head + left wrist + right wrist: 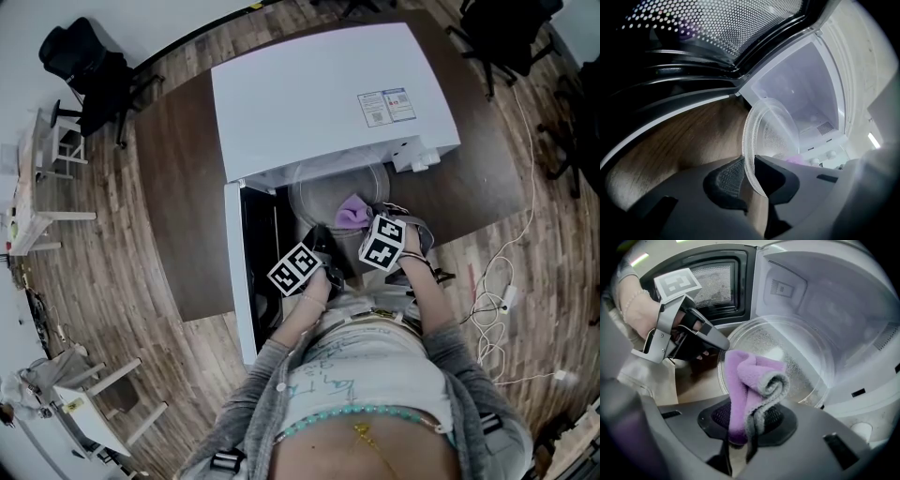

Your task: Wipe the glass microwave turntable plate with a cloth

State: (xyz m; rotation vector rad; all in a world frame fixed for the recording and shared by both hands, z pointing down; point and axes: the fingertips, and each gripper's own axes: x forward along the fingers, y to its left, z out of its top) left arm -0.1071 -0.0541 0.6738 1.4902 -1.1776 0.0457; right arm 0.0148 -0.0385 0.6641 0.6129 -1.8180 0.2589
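The microwave's open door hangs at centre left. Just right of it, the left gripper pinches the near rim of the glass turntable plate, which sits mid-frame at the white microwave's open front. Further right, the right gripper is clamped on a bunched purple cloth over the plate.

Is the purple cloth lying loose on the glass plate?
No, the right gripper is shut on the purple cloth, holding it bunched up over the glass plate.
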